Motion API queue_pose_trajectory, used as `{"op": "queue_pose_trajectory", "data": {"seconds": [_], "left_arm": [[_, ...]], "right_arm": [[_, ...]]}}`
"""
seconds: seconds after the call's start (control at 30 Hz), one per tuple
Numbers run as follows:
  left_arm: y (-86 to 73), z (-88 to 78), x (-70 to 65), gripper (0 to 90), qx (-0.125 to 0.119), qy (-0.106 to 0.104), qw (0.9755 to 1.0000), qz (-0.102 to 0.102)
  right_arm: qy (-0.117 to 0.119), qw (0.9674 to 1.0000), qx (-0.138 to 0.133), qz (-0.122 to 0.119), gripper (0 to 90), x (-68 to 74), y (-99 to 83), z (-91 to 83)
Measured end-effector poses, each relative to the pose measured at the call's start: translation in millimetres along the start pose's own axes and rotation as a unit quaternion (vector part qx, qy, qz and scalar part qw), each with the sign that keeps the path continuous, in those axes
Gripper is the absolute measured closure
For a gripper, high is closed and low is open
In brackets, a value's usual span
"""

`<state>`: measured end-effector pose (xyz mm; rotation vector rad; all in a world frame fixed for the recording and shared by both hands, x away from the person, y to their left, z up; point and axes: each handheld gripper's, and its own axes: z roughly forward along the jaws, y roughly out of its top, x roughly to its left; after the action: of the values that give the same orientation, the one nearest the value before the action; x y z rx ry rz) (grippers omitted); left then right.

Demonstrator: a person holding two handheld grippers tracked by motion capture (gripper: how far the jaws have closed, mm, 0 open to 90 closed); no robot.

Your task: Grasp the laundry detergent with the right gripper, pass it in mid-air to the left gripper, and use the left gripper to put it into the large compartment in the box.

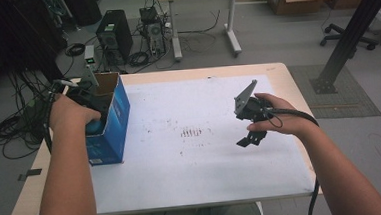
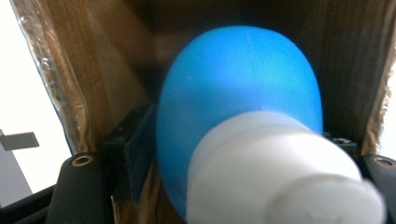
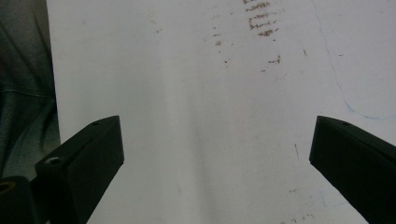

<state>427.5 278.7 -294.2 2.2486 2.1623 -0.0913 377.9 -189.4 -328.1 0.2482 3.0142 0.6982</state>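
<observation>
White-covered table [image 1: 208, 176] with rust-brown stains [image 1: 191, 132]. Left gripper [image 1: 85, 101] reaches into the open blue cardboard box [image 1: 110, 127]; the blue white-capped bottle [image 2: 238, 93] sits between its jaws, grip uncertain. Smooth, rounded, probably light and slippery plastic: hold mid-body. Box walls crowd it. Right gripper [image 1: 246, 140] hovers spread, empty.

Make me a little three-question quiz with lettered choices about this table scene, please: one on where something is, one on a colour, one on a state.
1. Where is the blue bottle?
A. Inside the blue box
B. On the white sheet
C. On the floor

2. What colour is the bottle's cap?
A. Red
B. White
C. Black

3. How do the right gripper jaws stand?
A. Clamped on a cup
B. Wide apart, empty
C. Holding the box

Answers: 1 A, cardboard walls surround it; 2 B, white cap nearest the camera; 3 B, bare white sheet shows between them.
</observation>
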Motion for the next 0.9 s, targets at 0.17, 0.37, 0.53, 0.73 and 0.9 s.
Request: {"op": "queue_pose_trajectory", "data": {"seconds": [0.17,0.37,0.53,0.73,0.9], "left_arm": [[-1.1,-5.1,-2.4,28.8,-0.004,0.009,1.0,-0.001],[-4.0,-15.1,-4.2,26.1,-0.013,0.015,0.9998,-0.003],[-6.8,-23.9,-7.1,22.9,-0.019,0.013,0.9997,-0.001],[-10.1,-33.0,-11.8,20.2,-0.022,0.016,0.9996,0.001],[-12.8,-39.8,-14.6,17.4,-0.025,0.021,0.9994,0.007]], "right_arm": [[0.001,1.0,-0.001,-0.001,3.1,0.8,0.5,1.0],[0.0,1.0,-0.001,-0.003,3.1,1.5,1.0,0.6],[0.0,1.0,-0.003,-0.004,3.1,2.7,1.8,-0.4],[-0.001,1.0,-0.004,-0.008,3.1,4.8,3.5,-1.6],[-0.002,0.9999,-0.006,-0.01,3.1,6.2,3.9,-3.5]]}}
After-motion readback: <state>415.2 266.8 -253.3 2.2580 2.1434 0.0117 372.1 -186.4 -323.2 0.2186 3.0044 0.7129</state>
